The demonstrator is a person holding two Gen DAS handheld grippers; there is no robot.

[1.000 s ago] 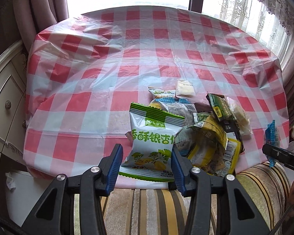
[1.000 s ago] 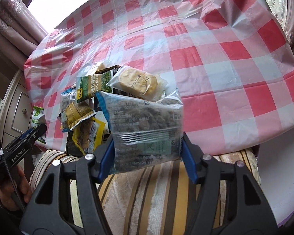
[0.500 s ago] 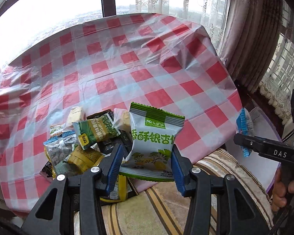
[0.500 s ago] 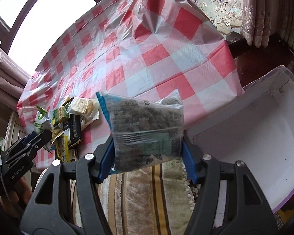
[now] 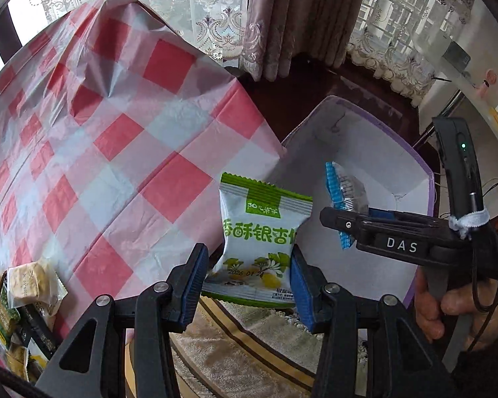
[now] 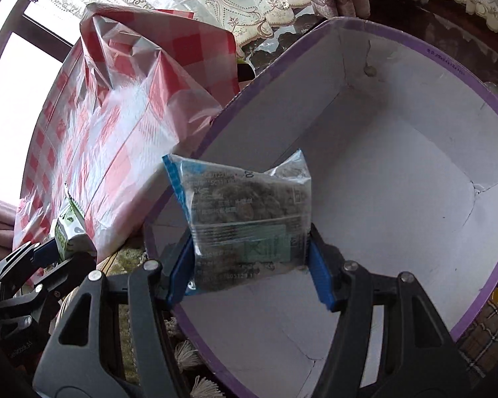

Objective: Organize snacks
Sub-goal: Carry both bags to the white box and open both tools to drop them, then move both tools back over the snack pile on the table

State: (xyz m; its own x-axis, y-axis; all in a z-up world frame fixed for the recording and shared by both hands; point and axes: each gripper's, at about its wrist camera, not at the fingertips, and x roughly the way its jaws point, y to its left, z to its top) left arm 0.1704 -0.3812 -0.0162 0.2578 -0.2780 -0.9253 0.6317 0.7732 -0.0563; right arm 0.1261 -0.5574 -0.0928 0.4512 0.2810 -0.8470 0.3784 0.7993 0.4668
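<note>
My left gripper (image 5: 247, 282) is shut on a green-and-white snack packet (image 5: 260, 235) and holds it in the air beside the table's edge, near the rim of a white box with a purple rim (image 5: 375, 152). My right gripper (image 6: 250, 272) is shut on a clear blue-edged snack bag (image 6: 245, 219) and holds it over the open box (image 6: 398, 172). The right gripper also shows in the left wrist view (image 5: 348, 222), with its bag (image 5: 343, 189) above the box. The left gripper and its packet show in the right wrist view (image 6: 68, 229).
A table with a red-and-white checked cloth (image 5: 116, 139) stands to the left. Several more snack packets (image 5: 23, 298) lie at its near left edge. A striped rug (image 5: 235, 341) lies below. Curtains (image 5: 282, 16) hang behind the box.
Both grippers have swung right, away from the snack pile, carrying their packets. The right gripper now holds its bag over the box; the left gripper has reached the box's rim.
</note>
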